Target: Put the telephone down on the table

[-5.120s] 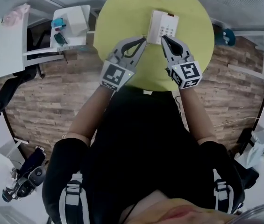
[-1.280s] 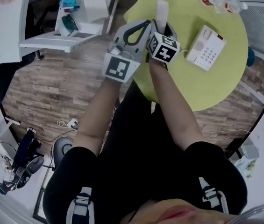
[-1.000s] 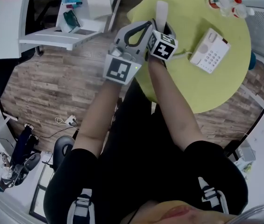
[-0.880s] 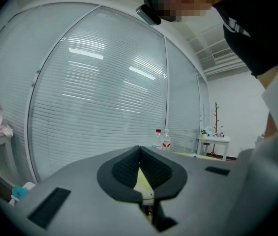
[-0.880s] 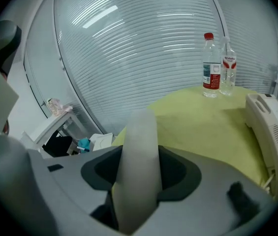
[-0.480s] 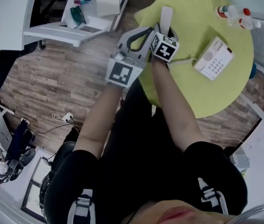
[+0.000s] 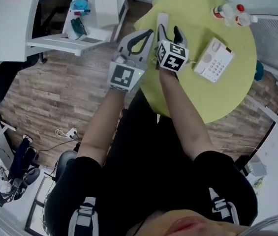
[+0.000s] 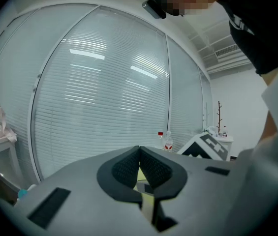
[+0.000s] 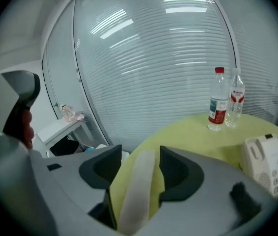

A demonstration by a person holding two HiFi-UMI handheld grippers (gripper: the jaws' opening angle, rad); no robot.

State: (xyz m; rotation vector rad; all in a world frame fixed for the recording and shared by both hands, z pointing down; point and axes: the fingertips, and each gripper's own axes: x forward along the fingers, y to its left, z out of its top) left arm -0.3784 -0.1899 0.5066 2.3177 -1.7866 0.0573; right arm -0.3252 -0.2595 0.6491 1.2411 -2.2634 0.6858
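Lying flat on the round yellow-green table, the white handset sits between the jaws of the right gripper, which have just been opening and stand wide, clear of it on both sides. The telephone base rests near it on the table, by two bottles. The left gripper hangs just beside the right one at the table's edge, jaws together on nothing.

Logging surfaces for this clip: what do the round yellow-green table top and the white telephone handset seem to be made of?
Round yellow-green table top: probably laminate or painted board; even matte colour. White telephone handset: likely moulded plastic; smooth, rounded edges.
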